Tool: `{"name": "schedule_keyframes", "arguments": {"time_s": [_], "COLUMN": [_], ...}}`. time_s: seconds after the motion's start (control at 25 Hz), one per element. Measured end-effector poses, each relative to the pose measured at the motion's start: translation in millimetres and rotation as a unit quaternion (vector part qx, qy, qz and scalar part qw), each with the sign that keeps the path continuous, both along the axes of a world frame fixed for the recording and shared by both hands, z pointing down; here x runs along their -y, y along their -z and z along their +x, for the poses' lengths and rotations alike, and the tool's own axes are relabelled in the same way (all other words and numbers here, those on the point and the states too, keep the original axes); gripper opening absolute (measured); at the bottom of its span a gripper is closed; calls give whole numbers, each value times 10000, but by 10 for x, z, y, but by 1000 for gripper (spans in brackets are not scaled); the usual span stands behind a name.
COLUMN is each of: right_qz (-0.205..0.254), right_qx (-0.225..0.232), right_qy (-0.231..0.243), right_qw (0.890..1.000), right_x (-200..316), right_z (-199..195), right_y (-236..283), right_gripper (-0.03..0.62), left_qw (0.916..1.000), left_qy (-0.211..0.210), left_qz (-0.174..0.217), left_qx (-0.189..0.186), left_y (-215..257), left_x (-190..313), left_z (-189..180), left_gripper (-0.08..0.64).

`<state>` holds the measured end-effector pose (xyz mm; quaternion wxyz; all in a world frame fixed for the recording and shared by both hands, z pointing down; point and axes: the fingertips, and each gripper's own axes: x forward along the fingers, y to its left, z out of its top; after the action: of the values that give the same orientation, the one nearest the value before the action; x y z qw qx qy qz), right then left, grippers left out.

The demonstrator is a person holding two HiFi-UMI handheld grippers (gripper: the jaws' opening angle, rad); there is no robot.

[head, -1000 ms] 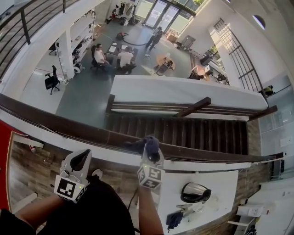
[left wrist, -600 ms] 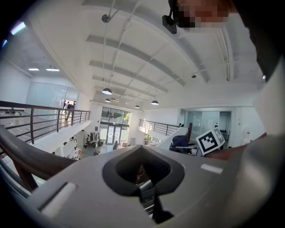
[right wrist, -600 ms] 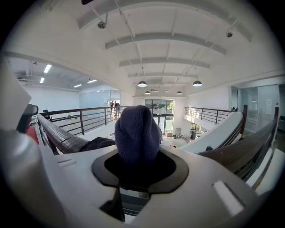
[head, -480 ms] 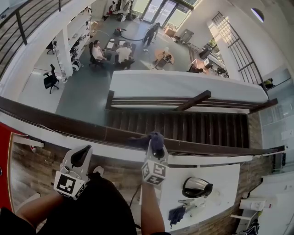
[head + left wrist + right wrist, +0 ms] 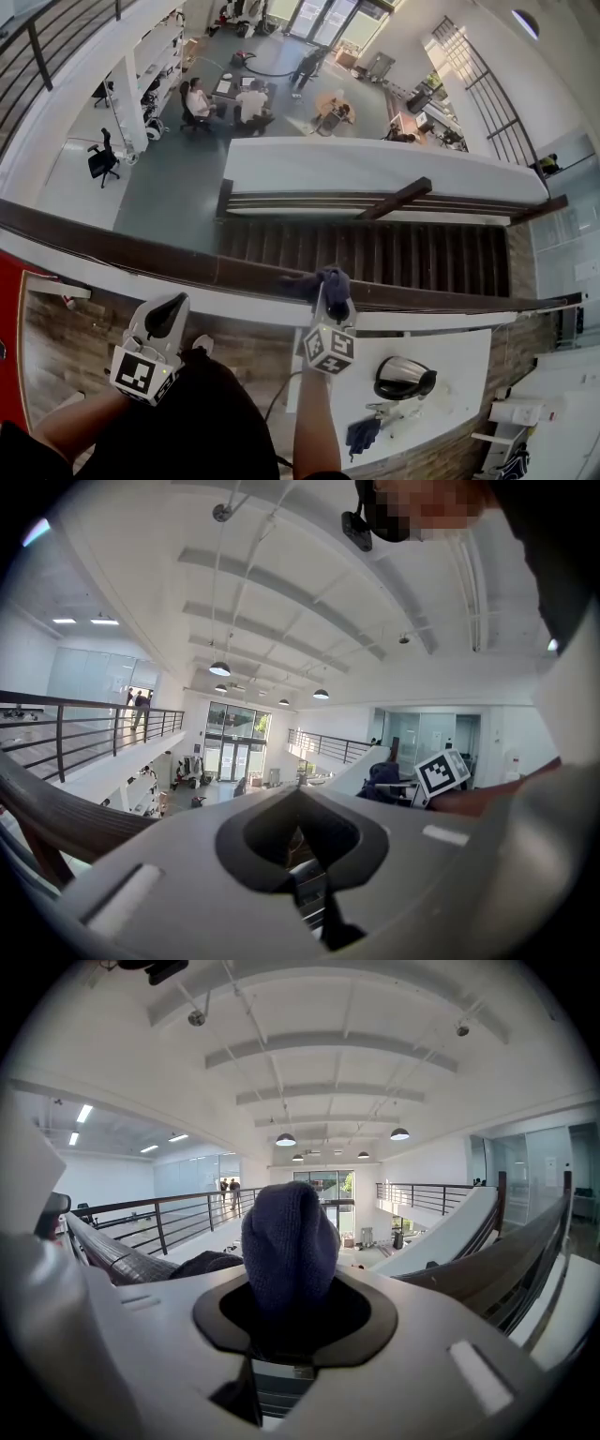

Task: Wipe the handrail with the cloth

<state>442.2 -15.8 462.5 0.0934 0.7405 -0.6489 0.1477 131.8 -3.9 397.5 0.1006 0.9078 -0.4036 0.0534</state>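
A dark brown handrail (image 5: 187, 265) crosses the head view from left to right. My right gripper (image 5: 330, 291) rests on top of it near the middle, shut on a dark blue knitted cloth (image 5: 317, 281) that lies against the rail. In the right gripper view the cloth (image 5: 291, 1246) bulges up out of the jaws, with the handrail (image 5: 108, 1251) running off to both sides. My left gripper (image 5: 167, 317) hangs on the near side of the rail, to the left, shut and holding nothing. Its own view shows the handrail (image 5: 52, 810) at lower left.
Beyond the rail is a long drop to a staircase (image 5: 375, 258) and a floor with people at desks (image 5: 225, 101). Below right, a white table (image 5: 450, 412) carries a dark rounded appliance (image 5: 405, 378) and a blue rag (image 5: 358, 437). A red wall (image 5: 7, 328) stands at left.
My right gripper has slid to the right along the handrail with the cloth in it. The left gripper has stayed where it was.
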Motion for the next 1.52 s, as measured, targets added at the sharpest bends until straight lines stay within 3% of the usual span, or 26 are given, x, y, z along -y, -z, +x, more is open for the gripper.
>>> {"name": "schedule_keyframes", "arguments": {"time_s": [0.24, 0.4, 0.6, 0.84, 1.08, 1.28, 1.52], "right_qz": [138, 501, 898, 634, 549, 245, -296], "right_qx": [-1, 410, 754, 884, 921, 645, 334], "right_qy": [46, 406, 1533, 2749, 3854, 4182, 4274], "right_qw": [9999, 9971, 9812, 9553, 9165, 9057, 9029], "right_x": [-56, -37, 42, 121, 68, 199, 361], "right_z": [5, -370, -1353, -2655, -3793, -4561, -4974], "right_y": [45, 235, 476, 242, 60, -228, -921], "right_gripper": [120, 118, 118, 118, 118, 118, 120], "left_qw": [9999, 9998, 9982, 9945, 9870, 9824, 9785], "left_qy": [118, 191, 582, 1046, 1604, 1857, 2036], "left_qz": [9, -22, -50, 65, 61, 188, 275], "left_qx": [-67, -38, -141, 12, -4, -81, -155], "left_y": [3, -15, -9, -13, 80, 197, 328], "left_x": [13, 12, 26, -7, -54, -19, -26], "left_z": [-88, -213, -470, -932, -1518, -2028, -2533], "left_gripper": [0, 0, 0, 0, 0, 0, 0]}}
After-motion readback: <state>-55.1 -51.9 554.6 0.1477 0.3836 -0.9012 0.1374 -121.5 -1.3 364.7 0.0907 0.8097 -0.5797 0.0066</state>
